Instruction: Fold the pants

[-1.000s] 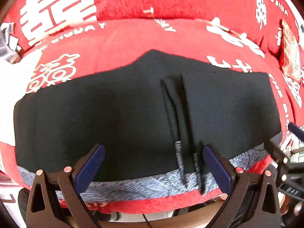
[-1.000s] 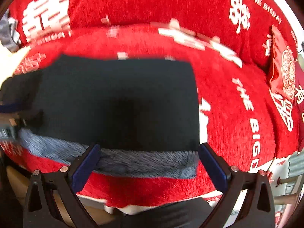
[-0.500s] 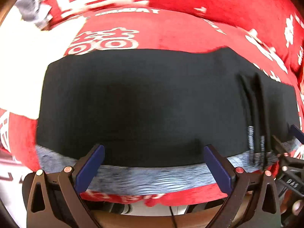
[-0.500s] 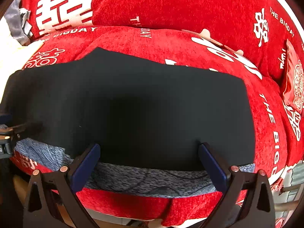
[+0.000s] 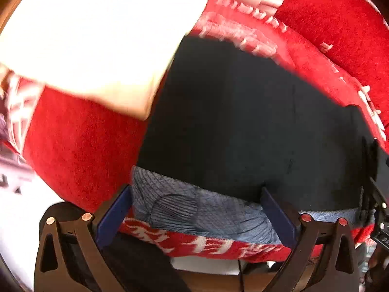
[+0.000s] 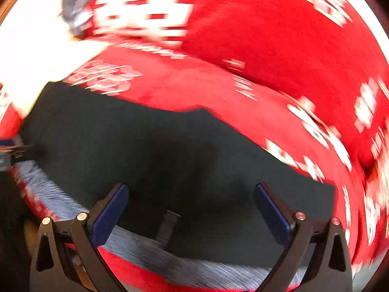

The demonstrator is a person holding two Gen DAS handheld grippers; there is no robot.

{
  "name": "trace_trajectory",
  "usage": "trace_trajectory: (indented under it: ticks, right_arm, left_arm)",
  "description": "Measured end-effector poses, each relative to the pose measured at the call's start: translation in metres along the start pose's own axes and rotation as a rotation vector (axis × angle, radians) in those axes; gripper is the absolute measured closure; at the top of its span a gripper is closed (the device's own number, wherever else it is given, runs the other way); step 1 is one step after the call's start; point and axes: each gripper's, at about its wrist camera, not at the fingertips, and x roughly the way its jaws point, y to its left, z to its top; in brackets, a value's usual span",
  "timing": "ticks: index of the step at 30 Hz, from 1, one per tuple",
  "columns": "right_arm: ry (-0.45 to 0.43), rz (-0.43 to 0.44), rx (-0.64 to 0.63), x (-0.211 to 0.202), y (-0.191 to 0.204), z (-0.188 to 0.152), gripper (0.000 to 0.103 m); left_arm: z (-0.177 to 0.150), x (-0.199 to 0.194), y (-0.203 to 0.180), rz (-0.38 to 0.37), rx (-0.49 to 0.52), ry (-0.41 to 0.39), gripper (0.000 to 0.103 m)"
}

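Black pants (image 5: 243,131) lie flat on a red sofa seat, their grey fleece lining (image 5: 194,209) showing along the near edge. My left gripper (image 5: 195,209) is open and empty at the pants' near left corner. My right gripper (image 6: 192,206) is open and empty over the near edge of the pants (image 6: 150,150), further right. A grey and black drawstring (image 6: 167,226) lies between its fingers. The right gripper shows at the far right of the left wrist view (image 5: 379,209).
The red sofa cover (image 6: 267,48) with white lettering rises behind as a backrest. A white cloth (image 5: 92,36) lies on the seat left of the pants. The sofa's front edge (image 5: 206,245) is just below my left gripper. Both views are motion-blurred.
Both grippers have swung left along the pants' near edge. The left one went from the middle to the left corner; the white cloth came into view. Both stayed open.
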Motion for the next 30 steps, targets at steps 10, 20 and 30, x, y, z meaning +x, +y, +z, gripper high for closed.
trace_trajectory:
  ticks: [10,20,30]
  right_arm:
    - [0.110,0.429,-0.421,0.079,0.078,0.103,0.000]
    - [0.266,0.707,-0.554,0.095,0.085,0.121,0.075]
    - [-0.007,0.729,-0.560,-0.003,0.056,0.085,0.086]
  left_arm:
    - [-0.011,-0.001,0.010,-0.066,0.061,-0.021,0.000]
    - [0.006,-0.012,0.029,-0.234,0.049,-0.029,0.000]
    - [0.056,-0.032,0.045,-0.562,0.221,-0.086,0.000]
